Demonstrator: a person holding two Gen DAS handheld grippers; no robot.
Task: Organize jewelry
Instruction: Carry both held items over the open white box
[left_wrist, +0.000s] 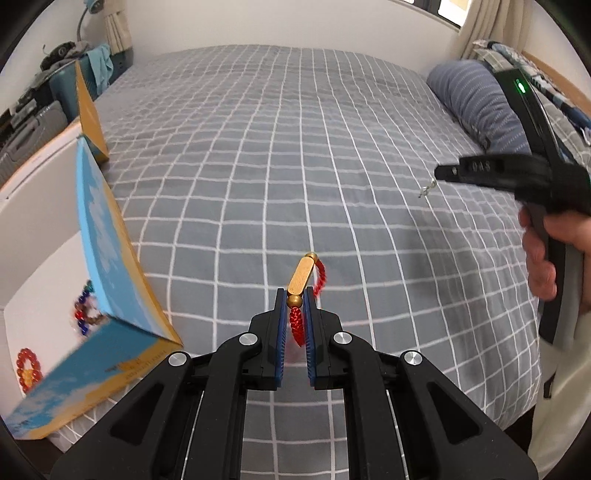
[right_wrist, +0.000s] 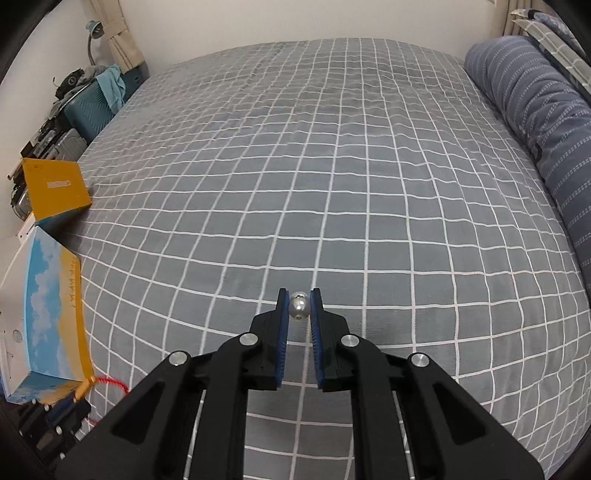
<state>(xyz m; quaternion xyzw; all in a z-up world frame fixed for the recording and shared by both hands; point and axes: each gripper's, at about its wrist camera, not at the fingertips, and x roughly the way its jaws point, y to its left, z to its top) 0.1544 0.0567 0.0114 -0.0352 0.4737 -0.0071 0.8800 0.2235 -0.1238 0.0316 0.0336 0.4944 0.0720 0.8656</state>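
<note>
The left gripper (left_wrist: 295, 301) pinches a red cord bracelet (left_wrist: 300, 291) between its blue pads. One round golden bead sits right at the fingertips, the long wooden bead sticks out ahead of the tips, and the red braided cord hangs down in the gap between the two fingers. The bracelet is lifted clear of the grey checked bed cover (left_wrist: 258, 147).

The right gripper (right_wrist: 298, 304) is closed on a small silver bead piece (right_wrist: 299, 305), which sits at the very tips of the pads and touches both of them. In the left wrist view a thin silver end (left_wrist: 426, 189) hangs from this gripper.

At the left stands an open box (left_wrist: 107, 266) with blue sky print. Beside it, on a white surface, lie a multicoloured beaded bracelet (left_wrist: 84, 312) and a red beaded bracelet (left_wrist: 27, 369).
</note>
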